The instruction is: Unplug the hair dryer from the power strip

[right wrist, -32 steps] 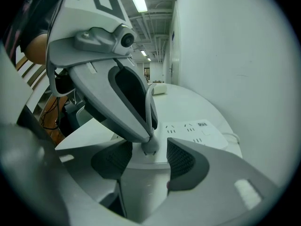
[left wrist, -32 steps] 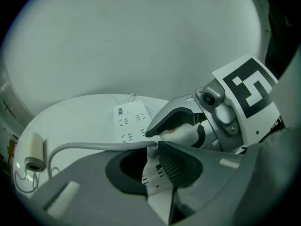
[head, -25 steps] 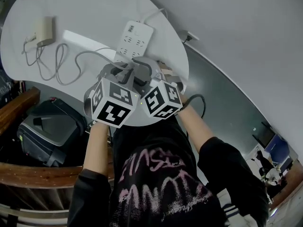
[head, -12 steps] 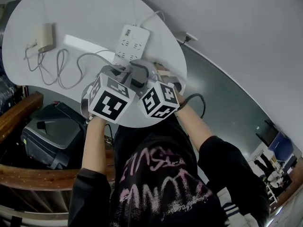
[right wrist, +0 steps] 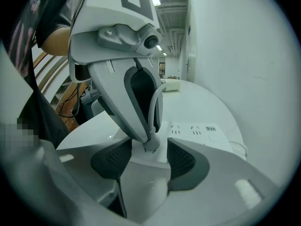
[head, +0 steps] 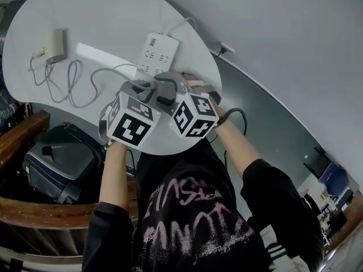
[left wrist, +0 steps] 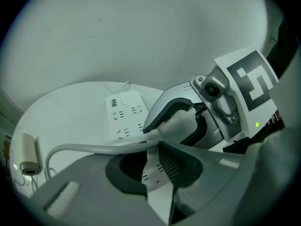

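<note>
On the white table point(head: 113, 16) lies a white power strip point(head: 157, 52) point(left wrist: 126, 114) point(right wrist: 207, 131). A cream hair dryer point(head: 55, 44) point(left wrist: 28, 152) rests at the table's left. Its grey cord point(head: 85, 81) point(left wrist: 84, 149) loops across to my grippers. In the right gripper view my left gripper point(right wrist: 148, 138) is shut on the cord's white plug point(right wrist: 151, 145), which hangs with bare prongs above the strip's near end. My right gripper point(right wrist: 148, 157) is open, its pads on either side just below the plug. Both grippers sit close together in the head view, left point(head: 150, 89) and right point(head: 171, 92).
A black case point(head: 57, 163) stands on the floor at the left behind a wooden rail point(head: 34, 203). A wall socket point(head: 226, 46) sits at the table's far right. A black cable point(head: 235, 118) curls by my right forearm.
Both grippers stayed pressed close together over the strip's near end. They shifted only slightly.
</note>
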### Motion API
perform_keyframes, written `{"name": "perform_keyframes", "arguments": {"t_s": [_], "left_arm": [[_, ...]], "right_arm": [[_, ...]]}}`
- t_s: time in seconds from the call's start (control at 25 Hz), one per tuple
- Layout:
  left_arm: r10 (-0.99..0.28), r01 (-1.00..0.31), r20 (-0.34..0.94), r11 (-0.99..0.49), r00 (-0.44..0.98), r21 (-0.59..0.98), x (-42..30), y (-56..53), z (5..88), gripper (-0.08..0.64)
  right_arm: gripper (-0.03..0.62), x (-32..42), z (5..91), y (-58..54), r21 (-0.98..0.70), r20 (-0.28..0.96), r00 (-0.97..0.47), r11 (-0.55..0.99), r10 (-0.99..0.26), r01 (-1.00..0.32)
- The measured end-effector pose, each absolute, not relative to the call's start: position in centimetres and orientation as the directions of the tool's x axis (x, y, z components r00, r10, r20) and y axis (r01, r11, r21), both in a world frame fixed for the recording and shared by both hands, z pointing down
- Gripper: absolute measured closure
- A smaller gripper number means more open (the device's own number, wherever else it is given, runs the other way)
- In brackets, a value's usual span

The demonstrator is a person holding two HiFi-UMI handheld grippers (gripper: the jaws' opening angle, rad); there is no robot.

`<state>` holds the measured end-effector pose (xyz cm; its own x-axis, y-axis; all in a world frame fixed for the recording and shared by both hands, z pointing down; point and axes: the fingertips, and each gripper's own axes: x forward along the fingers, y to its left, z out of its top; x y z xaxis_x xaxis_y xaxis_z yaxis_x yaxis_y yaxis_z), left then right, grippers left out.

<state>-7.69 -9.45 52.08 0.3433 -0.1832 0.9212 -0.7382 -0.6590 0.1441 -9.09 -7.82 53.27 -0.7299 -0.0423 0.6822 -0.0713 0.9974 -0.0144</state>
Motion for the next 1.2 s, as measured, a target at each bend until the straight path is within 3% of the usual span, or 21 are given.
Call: {"name": "perform_keyframes", "arguments": {"t_s": [1.2], "left_arm": [[-0.222, -0.732, 0.912, -0.672, 0.344, 0.113, -8.31, -9.39, 51.66, 0.511]], "right_arm": [[0.341, -9.37, 53.54, -7.95, -0.038, 0.715, -0.698, 0.995, -0.034, -0.087]]}}
